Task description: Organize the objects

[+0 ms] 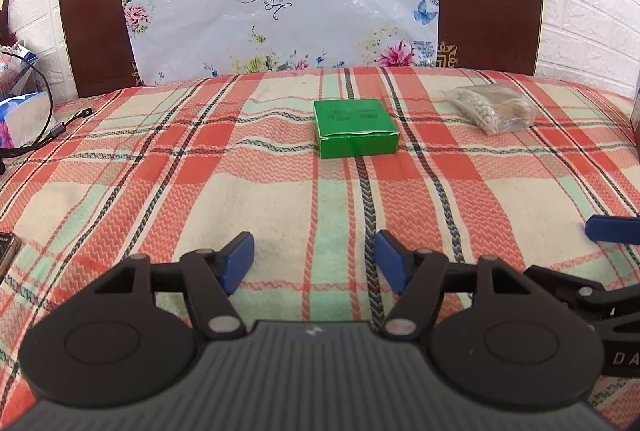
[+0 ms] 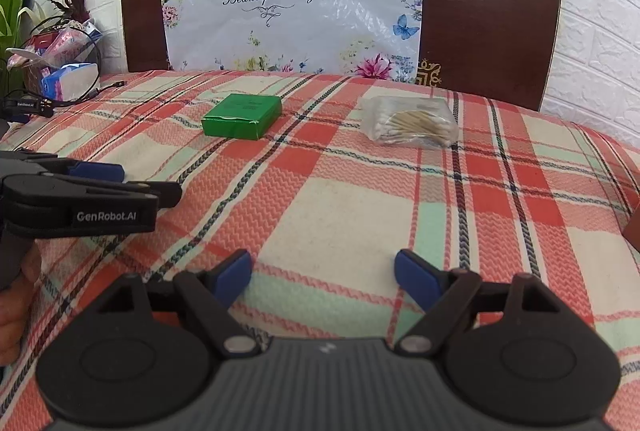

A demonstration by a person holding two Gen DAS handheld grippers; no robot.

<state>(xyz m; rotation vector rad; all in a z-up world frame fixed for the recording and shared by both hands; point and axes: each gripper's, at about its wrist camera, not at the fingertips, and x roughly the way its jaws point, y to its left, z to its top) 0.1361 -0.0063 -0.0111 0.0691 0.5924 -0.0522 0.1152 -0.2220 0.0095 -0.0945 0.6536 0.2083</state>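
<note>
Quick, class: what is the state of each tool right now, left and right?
Left tool: open, holding nothing, over the plaid cloth.
Right tool: open, holding nothing.

**Two things wait on the checked cloth**

Your right gripper [image 2: 322, 271] has its blue tips wide apart with nothing between them. It hangs over the checked cloth [image 2: 340, 215]. Far ahead lies a green box [image 2: 241, 116], flat on the cloth. To its right, well apart, lies a clear bag of cotton swabs [image 2: 412, 125]. Your left gripper [image 2: 120, 179] pokes in from the left side.
</note>
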